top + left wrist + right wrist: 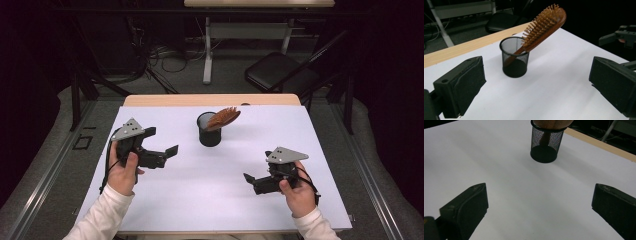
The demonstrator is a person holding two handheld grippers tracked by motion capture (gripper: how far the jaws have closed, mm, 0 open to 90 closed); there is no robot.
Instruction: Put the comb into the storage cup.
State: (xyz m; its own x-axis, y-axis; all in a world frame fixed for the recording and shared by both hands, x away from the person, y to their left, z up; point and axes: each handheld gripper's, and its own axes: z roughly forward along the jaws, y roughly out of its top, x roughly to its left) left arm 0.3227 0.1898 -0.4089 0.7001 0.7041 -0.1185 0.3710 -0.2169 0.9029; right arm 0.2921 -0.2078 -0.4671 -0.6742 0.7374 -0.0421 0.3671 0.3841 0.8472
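- At the near edge of the table, the left gripper [162, 150] is held in the person's left hand [122, 170], and its jaws are spread wide with nothing between them.
- The right gripper [255, 181] is held in the right hand [299, 192] at the near right of the table; its jaws are likewise spread wide and nothing is gripped.
- Both grippers are kept apart from every object, and both are pointed inward toward the middle of the table.
- The white sheet [210, 185] covering the table is seen bare between the two grippers, so no obstacle is placed between either pair of jaws and the cup.
- Farther in, toward the far middle of the sheet, a black mesh cup [209, 131] is stood upright, well apart from both grippers.
- A wooden hairbrush [223, 118] is set in the cup handle-down; it is leaned over the rim toward the right of the high view, with its bristled head raised above the cup.
- In the left gripper view the cup [514, 58] is framed between the jaws, and the hairbrush [544, 26] is shown tilted with its bristles turned toward that camera.
- In the right gripper view the cup [546, 142] is seen at the top edge, with the brush head cut off by the frame.
- Behind the sheet, a strip of bare wooden tabletop [210, 100] is left uncovered.
- Beyond the table, a black folding chair [280, 72], a desk leg [207, 52] and loose cables [165, 55] are found on the floor.
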